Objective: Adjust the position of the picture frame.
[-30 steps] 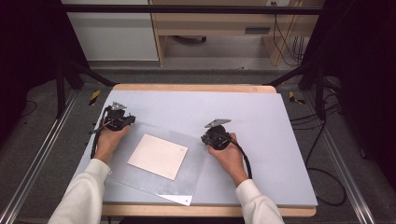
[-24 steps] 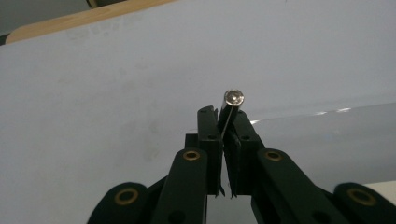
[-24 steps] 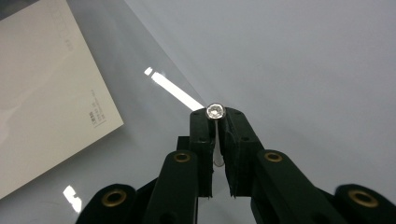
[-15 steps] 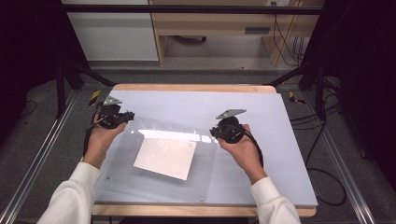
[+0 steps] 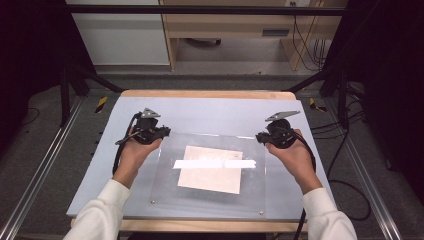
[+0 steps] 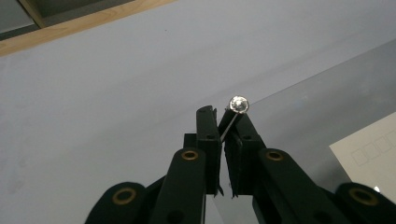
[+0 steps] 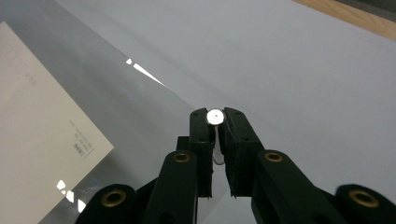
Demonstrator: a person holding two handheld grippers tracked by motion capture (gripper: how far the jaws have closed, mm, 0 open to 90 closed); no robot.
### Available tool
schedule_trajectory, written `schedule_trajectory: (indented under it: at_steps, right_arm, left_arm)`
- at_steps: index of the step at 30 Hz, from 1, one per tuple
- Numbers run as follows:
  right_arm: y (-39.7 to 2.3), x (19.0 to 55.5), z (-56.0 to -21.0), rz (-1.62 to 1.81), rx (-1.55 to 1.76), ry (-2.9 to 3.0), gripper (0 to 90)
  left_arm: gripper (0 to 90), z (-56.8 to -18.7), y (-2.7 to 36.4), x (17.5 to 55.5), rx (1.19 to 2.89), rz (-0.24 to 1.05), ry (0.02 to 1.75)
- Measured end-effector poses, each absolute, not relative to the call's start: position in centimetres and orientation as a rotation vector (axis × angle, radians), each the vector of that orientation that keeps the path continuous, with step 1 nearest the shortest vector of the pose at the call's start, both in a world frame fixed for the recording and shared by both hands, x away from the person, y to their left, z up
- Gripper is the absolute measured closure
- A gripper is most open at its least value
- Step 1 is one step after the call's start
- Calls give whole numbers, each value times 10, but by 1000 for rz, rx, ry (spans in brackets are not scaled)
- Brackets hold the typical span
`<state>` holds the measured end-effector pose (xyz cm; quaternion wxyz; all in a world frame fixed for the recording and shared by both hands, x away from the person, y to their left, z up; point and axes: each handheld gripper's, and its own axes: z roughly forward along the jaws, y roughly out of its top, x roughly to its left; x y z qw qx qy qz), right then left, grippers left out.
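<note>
High view | left tongs [image 5: 165,133] pinch clear panel [image 5: 210,200] corner | right tongs [image 5: 260,137] pinch opposite corner

Left gripper [image 5: 165,133] jaws clamped, right gripper [image 5: 260,137] jaws seemingly likewise

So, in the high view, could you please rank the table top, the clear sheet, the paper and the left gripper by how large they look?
1. Table top
2. Clear sheet, lifted at its far corners, so nearer the camera; its rank is still plain
3. Paper
4. Left gripper, which is shut on the sheet's corner, as is the right gripper
</note>
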<state>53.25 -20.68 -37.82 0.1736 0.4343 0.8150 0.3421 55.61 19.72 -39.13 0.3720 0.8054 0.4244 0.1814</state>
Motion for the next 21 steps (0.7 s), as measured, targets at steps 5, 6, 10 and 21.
schedule_trajectory:
  at_steps: [5, 6, 10, 21]
  right_arm:
    - [-219, 542, -400, 961, 1292, 2307, 827]
    - [-220, 544, -404, 961, 1300, 2309, 827]
    - [-220, 551, -421, 952, 1340, 2328, 827]
    - [-215, 563, -440, 954, 1371, 2334, 824]
  left_arm:
    - [840, -409, 185, 559, 2102, 441, 1094]
    - [839, -413, 185, 560, 2112, 433, 1097]
    - [839, -428, 185, 563, 2119, 412, 1121]
    - [837, -440, 189, 564, 2129, 420, 1133]
